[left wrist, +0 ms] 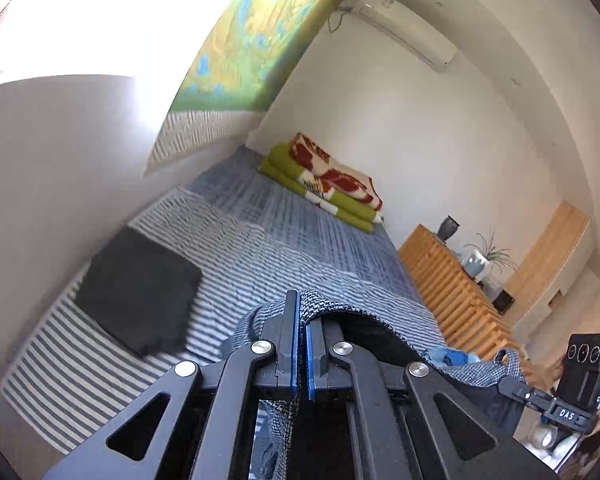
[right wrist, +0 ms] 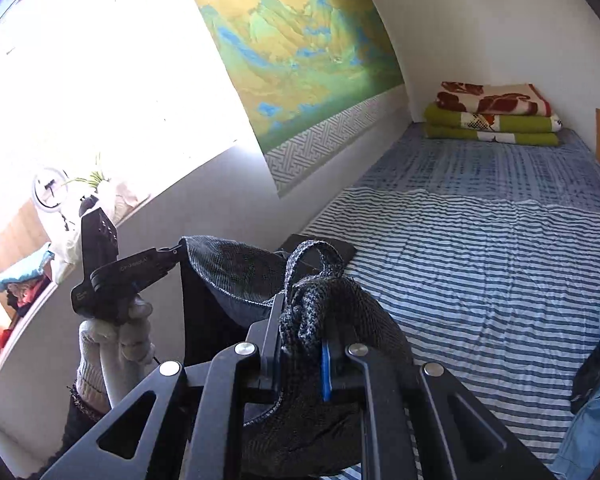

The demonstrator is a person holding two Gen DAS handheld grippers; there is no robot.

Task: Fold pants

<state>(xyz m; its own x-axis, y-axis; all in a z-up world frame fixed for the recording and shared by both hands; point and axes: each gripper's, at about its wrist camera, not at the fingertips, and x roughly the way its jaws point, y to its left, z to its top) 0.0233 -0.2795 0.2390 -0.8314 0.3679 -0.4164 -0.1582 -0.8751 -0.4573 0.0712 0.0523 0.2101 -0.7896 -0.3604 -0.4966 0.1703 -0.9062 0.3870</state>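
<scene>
The left gripper [left wrist: 302,322] and right gripper [right wrist: 300,320] are each closed on the pants [right wrist: 236,272], held up level between them above the bed [right wrist: 480,240].

Grey-flecked dark pants [right wrist: 328,304], blue-and-white striped sheet [right wrist: 480,264] — green blanket [right wrist: 496,124], black folded cloth [left wrist: 136,292]

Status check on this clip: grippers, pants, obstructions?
Left gripper and right gripper both shut on dark knit pants, held up above striped bed. Dark folded item lies aside; nothing blocking.
</scene>
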